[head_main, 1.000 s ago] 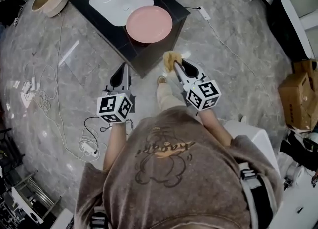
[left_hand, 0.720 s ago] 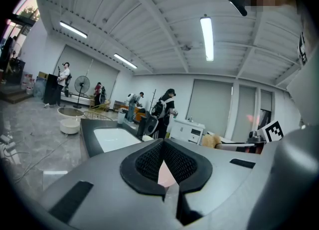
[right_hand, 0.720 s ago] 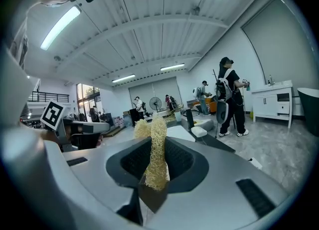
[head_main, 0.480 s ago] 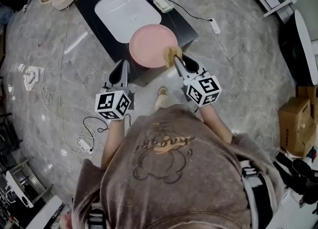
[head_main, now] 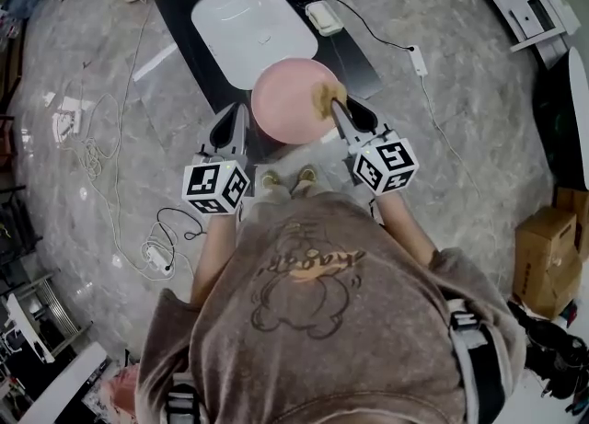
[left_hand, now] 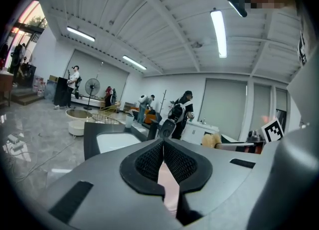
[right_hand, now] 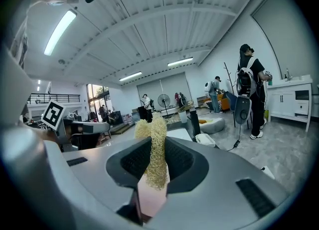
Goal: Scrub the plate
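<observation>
The pink plate (head_main: 293,100) lies flat just ahead of both tools, its near right part under the tips of the right gripper (head_main: 336,108). That gripper's jaws are clamped on a yellowish scrubbing pad (right_hand: 154,149), which hangs over the plate's right side; whether it touches the plate cannot be told. The left gripper (head_main: 237,114) sits just beside the plate's left rim, jaws closed together on nothing. The plate rests at the near edge of a black table (head_main: 350,54), with a white basin (head_main: 250,19) beyond the tool tips. Scrubbing looks about to begin: the next move calls for pressing the pad onto the plate's face, with the left tool steadying the rim.
</observation>
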`<move>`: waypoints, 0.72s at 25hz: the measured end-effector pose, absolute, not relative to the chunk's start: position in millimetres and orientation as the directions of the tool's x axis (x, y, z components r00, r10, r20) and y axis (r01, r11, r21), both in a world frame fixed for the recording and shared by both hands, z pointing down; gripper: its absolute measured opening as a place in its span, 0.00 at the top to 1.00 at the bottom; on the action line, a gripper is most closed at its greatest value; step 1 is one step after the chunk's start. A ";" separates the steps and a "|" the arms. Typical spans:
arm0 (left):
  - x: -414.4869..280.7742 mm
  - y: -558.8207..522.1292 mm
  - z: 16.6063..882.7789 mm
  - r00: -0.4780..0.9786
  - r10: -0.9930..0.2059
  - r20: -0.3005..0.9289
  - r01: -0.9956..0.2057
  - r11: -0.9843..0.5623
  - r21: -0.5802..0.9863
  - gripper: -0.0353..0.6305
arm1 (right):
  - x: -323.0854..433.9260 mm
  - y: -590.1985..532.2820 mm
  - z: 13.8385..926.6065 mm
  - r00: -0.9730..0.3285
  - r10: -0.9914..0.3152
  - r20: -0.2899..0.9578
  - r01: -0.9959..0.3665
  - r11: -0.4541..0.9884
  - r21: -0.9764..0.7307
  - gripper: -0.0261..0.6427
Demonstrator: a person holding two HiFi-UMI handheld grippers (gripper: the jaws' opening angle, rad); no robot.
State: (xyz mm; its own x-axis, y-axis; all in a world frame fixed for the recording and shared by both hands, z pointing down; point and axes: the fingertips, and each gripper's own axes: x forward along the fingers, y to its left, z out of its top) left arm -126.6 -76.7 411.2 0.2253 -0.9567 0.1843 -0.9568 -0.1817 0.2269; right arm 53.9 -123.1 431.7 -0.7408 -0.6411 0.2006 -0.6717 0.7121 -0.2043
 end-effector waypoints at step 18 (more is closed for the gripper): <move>-131.9 -138.7 442.8 0.427 -0.869 0.251 -0.896 -0.369 0.248 0.62 | 38.7 -153.2 435.5 -0.646 -0.738 0.194 -0.763 0.612 -0.208 0.84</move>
